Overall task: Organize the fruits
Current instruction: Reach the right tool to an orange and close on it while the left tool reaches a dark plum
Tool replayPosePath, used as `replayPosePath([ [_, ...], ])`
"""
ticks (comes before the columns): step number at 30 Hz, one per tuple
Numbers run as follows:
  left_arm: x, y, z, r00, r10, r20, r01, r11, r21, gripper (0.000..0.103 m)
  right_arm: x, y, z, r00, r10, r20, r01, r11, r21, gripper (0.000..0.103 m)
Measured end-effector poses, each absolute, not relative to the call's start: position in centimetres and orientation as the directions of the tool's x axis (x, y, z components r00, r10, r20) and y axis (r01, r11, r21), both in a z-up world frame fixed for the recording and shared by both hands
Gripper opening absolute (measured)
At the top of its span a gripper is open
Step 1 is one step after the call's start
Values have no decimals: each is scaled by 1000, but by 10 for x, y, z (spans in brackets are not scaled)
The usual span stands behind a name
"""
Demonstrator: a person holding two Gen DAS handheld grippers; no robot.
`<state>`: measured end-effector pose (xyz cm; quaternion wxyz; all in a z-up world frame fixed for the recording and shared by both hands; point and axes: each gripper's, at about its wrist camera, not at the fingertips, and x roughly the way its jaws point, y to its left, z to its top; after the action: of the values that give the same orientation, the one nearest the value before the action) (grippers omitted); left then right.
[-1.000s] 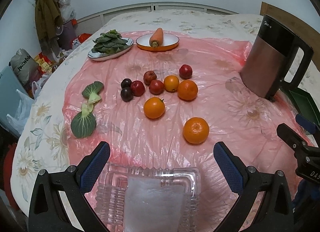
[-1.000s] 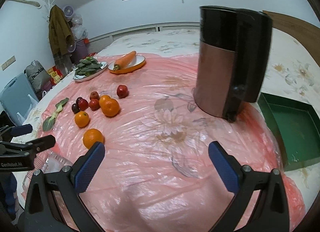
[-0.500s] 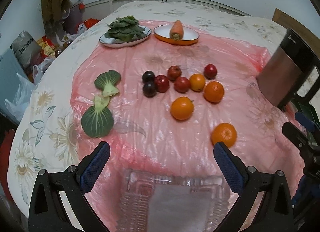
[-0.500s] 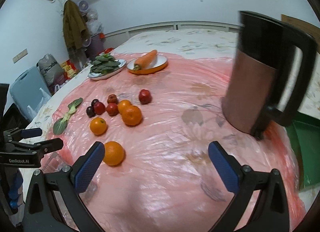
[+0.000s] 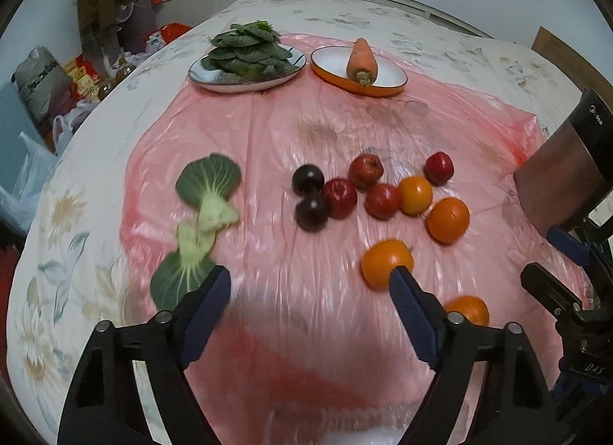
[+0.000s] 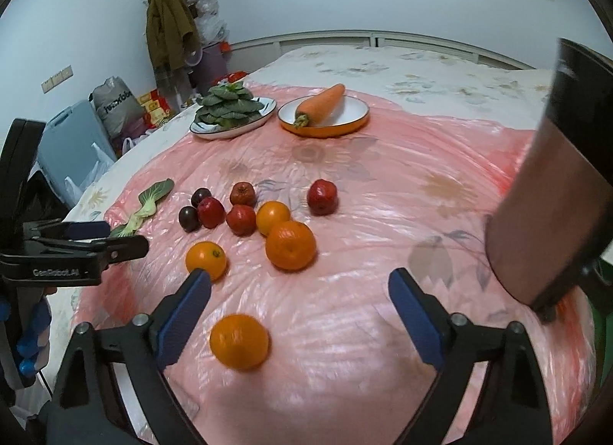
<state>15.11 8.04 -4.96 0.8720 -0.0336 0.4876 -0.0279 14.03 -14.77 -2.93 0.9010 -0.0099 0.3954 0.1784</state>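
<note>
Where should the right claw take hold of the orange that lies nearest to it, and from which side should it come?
Probably across its widest middle, from above. The nearest orange is round and smooth, lies alone on the pink plastic sheet, and sits toward the left finger of the open right claw, so shift left first.
</note>
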Motion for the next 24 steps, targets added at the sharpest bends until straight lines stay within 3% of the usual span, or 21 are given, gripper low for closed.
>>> replayPosePath([
  [24,211,77,-87,504,-28,-863,148,987,54,60,209,-107,-79,494,278,-824,-415,908,58,103],
])
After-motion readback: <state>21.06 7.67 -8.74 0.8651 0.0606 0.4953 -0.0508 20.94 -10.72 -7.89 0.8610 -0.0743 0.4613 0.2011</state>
